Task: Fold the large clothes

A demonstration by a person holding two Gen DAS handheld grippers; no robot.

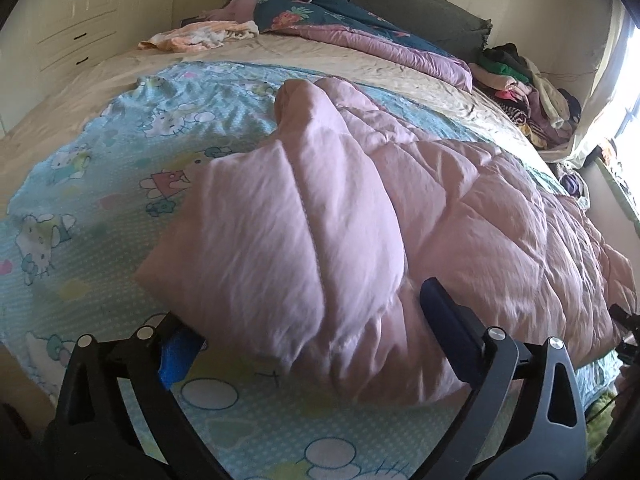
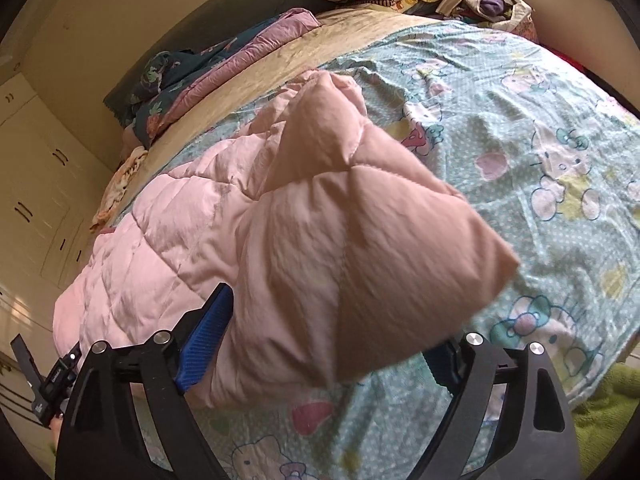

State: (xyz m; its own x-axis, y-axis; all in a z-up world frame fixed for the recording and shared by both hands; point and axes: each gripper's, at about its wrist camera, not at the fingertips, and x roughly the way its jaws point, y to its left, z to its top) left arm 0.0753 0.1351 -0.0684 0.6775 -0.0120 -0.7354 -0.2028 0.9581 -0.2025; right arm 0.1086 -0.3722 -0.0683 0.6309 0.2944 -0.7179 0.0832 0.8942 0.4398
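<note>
A pink quilted garment [image 1: 360, 200] lies bunched on the light-blue cartoon-print sheet [image 1: 120, 152] that covers the bed. My left gripper [image 1: 312, 332] stands open at its near edge. The folded cloth sits between the jaws, one dark finger [image 1: 444, 312] resting on top and the blue pad [image 1: 180, 356] beside the fold. In the right wrist view the same garment [image 2: 280, 220] fills the middle over the sheet [image 2: 520, 120], one corner blurred. My right gripper [image 2: 328, 348] is open too, and the cloth hangs loose between its blue pad [image 2: 208, 344] and the half-hidden far finger.
A dark floral duvet [image 1: 320, 20] with purple lining lies at the bed's head, and a peach cloth [image 1: 200, 36] lies to its left. A pile of mixed clothes [image 1: 528, 92] sits at the far right corner. White drawers [image 1: 68, 20] line the left wall. A green rug [image 2: 600, 408] lies beside the bed.
</note>
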